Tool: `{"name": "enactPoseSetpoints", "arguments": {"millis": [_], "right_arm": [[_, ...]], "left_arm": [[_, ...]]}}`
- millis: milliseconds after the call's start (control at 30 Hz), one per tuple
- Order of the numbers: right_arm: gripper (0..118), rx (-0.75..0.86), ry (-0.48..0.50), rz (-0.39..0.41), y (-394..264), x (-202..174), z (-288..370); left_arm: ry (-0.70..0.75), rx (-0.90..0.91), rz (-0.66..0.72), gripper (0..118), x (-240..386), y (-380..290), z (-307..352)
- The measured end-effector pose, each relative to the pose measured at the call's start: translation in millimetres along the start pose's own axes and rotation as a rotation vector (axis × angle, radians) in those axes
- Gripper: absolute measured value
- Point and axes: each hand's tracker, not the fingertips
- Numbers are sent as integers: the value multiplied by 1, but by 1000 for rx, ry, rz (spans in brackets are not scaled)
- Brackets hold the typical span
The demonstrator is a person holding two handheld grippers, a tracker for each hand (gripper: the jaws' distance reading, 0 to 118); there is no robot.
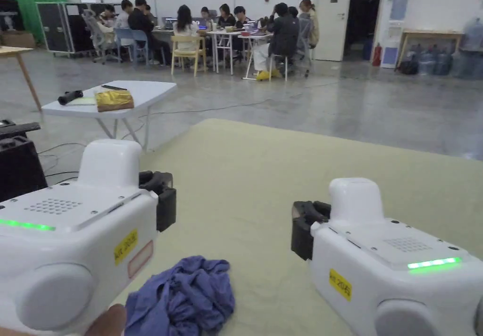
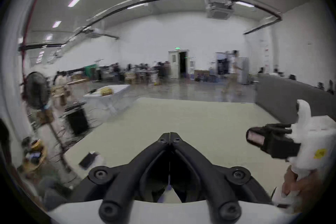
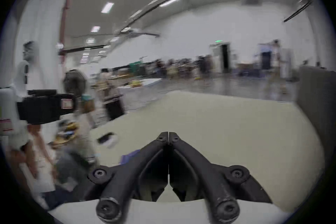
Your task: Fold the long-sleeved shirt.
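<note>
A blue-purple long-sleeved shirt [image 1: 184, 297] lies crumpled in a heap on the pale green table [image 1: 264, 172], near its front edge. My left gripper [image 1: 158, 195] is held above and to the left of the heap; in the left gripper view its jaws [image 2: 170, 134] meet at the tips with nothing between them. My right gripper [image 1: 304, 228] hovers to the right of the shirt, and its jaws [image 3: 168, 134] are also shut and empty. A sliver of the shirt [image 3: 130, 156] shows left of the right jaws.
A dark phone-like object [image 2: 89, 159] lies at the table's left edge. A black box [image 1: 19, 162] and a standing fan [image 2: 36, 89] are on the left, a small white table [image 1: 118, 99] beyond. A grey partition [image 2: 291, 98] stands right. Several people sit at far tables.
</note>
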Motion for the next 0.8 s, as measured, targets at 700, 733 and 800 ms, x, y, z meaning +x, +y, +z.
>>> {"name": "enactPoseSetpoints", "arguments": {"millis": [700, 733, 800], "right_arm": [[0, -197, -33, -57, -40, 55, 33], [0, -200, -37, -72, -41, 58, 35], [0, -200, -48, -86, -43, 62, 39]], "left_arm": [[59, -830, 119, 38, -60, -222, -268], [66, -855, 122, 24, -57, -228, -265], [139, -927, 149, 6, -56, -233, -263]]}}
